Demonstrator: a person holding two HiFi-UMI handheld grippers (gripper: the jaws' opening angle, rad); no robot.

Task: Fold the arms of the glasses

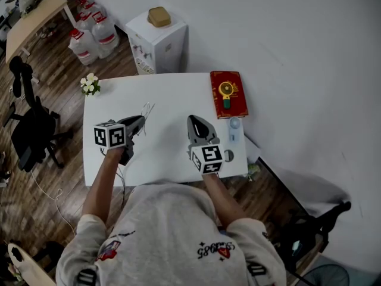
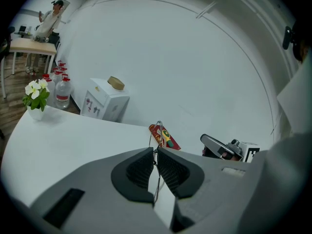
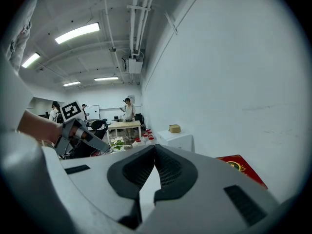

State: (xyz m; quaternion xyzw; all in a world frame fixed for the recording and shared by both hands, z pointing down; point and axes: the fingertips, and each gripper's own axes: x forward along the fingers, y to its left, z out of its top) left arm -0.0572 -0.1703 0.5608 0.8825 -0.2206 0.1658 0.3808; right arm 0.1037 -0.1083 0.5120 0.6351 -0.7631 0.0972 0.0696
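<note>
Left claw [image 1: 140,120] was clenched on the thin wire glasses [image 1: 146,108], which stuck out past its tips over the white tabletop [image 1: 166,91]. We could not tell whether either arm was folded, so we judged the folding still to do. Right claw [image 1: 194,120] was clenched with nothing in it, apart from the glasses. On the tabletop were flowers [image 1: 90,84] at the far-left corner and a red book [image 1: 228,93] at the far right. Beyond stood water bottles [image 1: 92,33] and a white cabinet [image 1: 158,40].
</note>
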